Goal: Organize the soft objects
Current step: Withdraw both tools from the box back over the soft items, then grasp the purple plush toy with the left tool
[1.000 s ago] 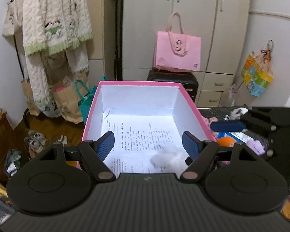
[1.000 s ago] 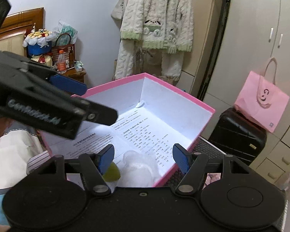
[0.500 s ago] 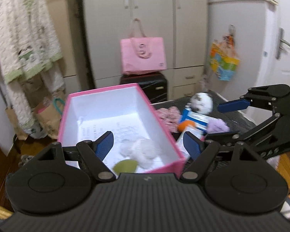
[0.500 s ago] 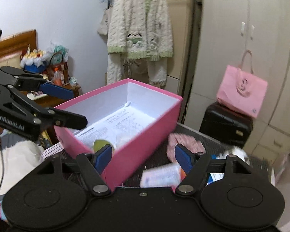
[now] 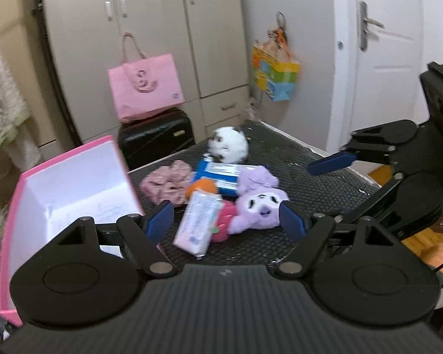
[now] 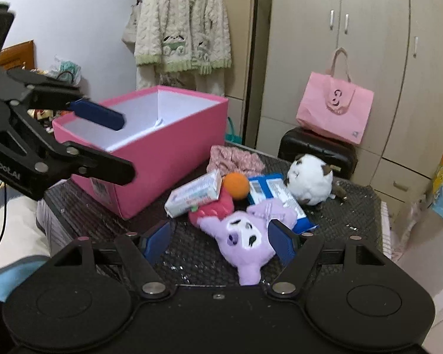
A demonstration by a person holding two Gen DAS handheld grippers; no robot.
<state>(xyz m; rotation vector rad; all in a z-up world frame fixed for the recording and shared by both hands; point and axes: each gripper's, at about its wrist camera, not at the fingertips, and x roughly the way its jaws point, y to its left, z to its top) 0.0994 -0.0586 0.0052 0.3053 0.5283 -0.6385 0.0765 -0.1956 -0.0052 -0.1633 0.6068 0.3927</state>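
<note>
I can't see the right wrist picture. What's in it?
The open right gripper points at a purple plush toy lying on a dark table, nothing held. Beside it: tissue packs, an orange ball, a white plush ball, and an open pink box.

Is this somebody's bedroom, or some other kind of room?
Probably a bedroom. A fluffy cream cardigan hangs by tall beige wardrobe doors, a black suitcase holds a pink tote bag, and what looks like a wooden headboard sits at the left.
</note>
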